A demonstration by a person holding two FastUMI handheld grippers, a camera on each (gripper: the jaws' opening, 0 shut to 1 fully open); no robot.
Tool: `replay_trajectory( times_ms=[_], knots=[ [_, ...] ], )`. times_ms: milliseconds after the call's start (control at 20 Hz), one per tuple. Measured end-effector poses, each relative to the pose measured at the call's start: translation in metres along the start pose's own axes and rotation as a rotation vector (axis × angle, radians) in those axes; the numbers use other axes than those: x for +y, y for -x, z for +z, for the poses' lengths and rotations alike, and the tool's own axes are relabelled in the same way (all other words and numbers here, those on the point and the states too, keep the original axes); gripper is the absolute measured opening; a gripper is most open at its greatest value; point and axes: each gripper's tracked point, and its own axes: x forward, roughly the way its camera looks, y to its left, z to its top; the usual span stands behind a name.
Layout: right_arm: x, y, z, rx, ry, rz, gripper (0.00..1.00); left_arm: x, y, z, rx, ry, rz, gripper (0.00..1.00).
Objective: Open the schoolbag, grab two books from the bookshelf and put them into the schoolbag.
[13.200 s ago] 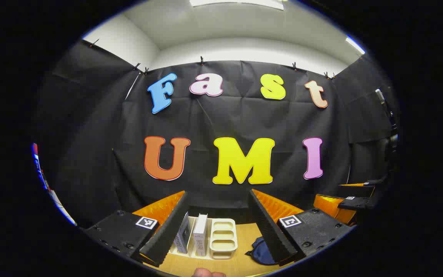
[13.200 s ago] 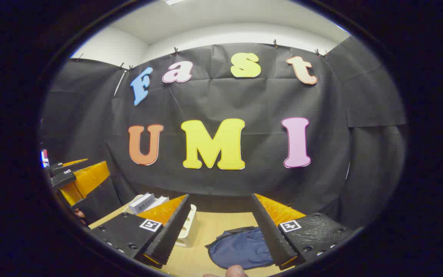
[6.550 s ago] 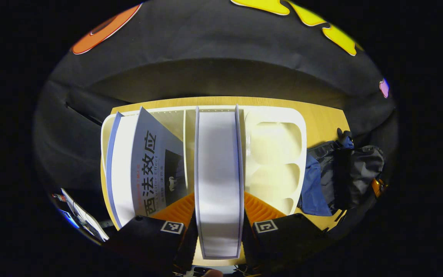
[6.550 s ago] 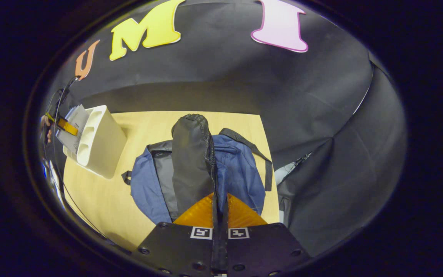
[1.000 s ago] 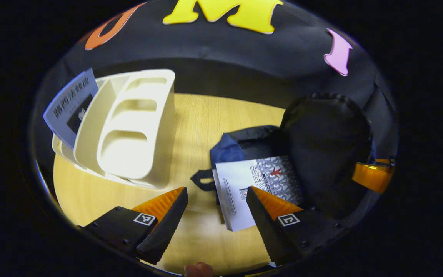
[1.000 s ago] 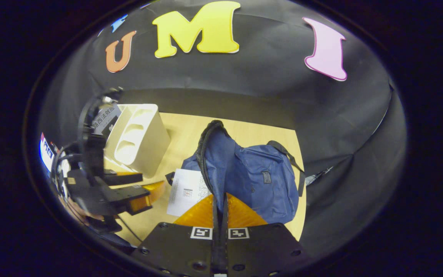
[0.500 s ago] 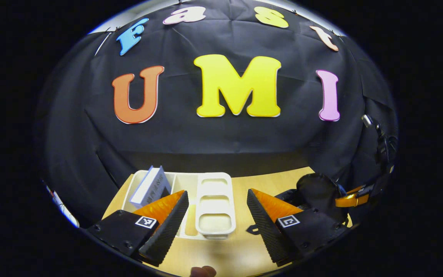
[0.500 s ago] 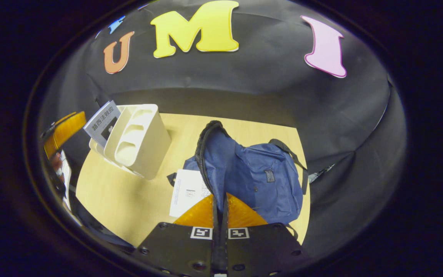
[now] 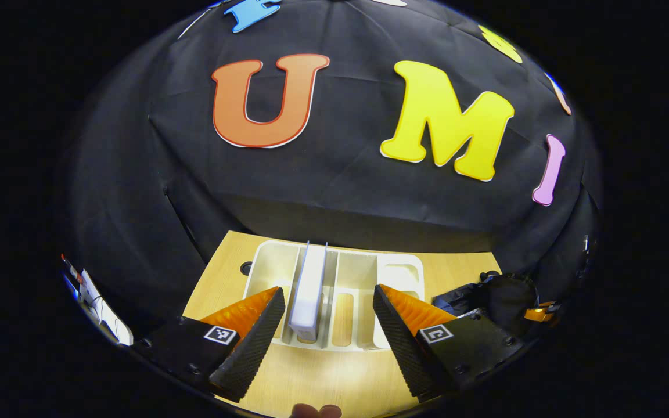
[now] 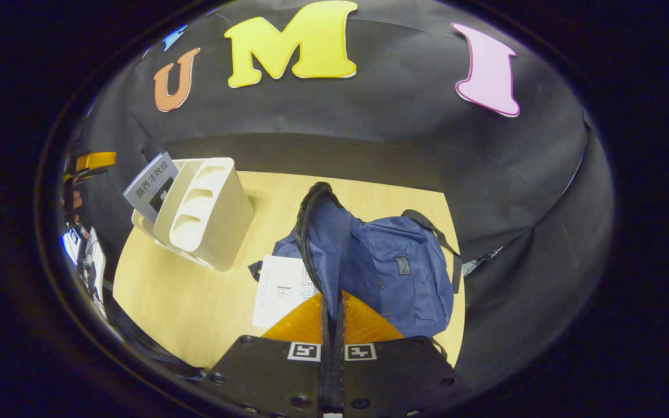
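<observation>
In the left gripper view the left gripper (image 9: 327, 310) has its fingers spread wide with nothing between them, and the cream bookshelf (image 9: 395, 273) sits on the wooden table (image 9: 323, 377) just beyond the tips. One white book (image 9: 309, 287) stands upright in a slot, edge-on, nearer the left finger; its cover cannot be read from here. Off past the right finger a dark bunch of the schoolbag (image 9: 500, 293) is cut off at the edge.

In the right gripper view the right gripper (image 10: 332, 316) has its fingers pressed together on the schoolbag's (image 10: 395, 267) black zipper edge, lifting the flap up ahead of the tips. A second book (image 10: 281, 284) lies flat just left of the fingers, its far side tucked under the lifted flap, so how far in it goes is hidden. Farther left stands the bookshelf (image 10: 212, 215) with the book (image 10: 151, 186) leaning in it
</observation>
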Motion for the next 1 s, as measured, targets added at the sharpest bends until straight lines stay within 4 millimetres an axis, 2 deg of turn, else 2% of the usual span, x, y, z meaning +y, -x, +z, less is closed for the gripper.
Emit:
replay_trajectory(
  times_ms=[300,550,600,650,1000],
  knots=[
    [-0.008,0.004,-0.002,0.007,-0.006,-0.013,0.00,0.020,-0.051,-0.025,0.209,0.076,-0.055,0.98],
    [-0.011,0.002,-0.002,0.015,-0.010,-0.016,0.00,0.017,-0.081,-0.047,0.340,0.038,-0.061,0.98],
    [-0.011,0.001,-0.001,0.018,-0.012,-0.014,0.03,0.018,-0.086,-0.052,0.368,0.022,-0.048,0.98],
    [-0.011,0.000,-0.002,0.020,-0.013,-0.012,0.00,0.019,-0.091,-0.057,0.395,0.004,-0.041,0.98],
    [-0.011,-0.004,-0.003,0.028,-0.017,-0.003,0.00,0.020,-0.112,-0.084,0.586,-0.006,-0.056,0.97]
  ],
)
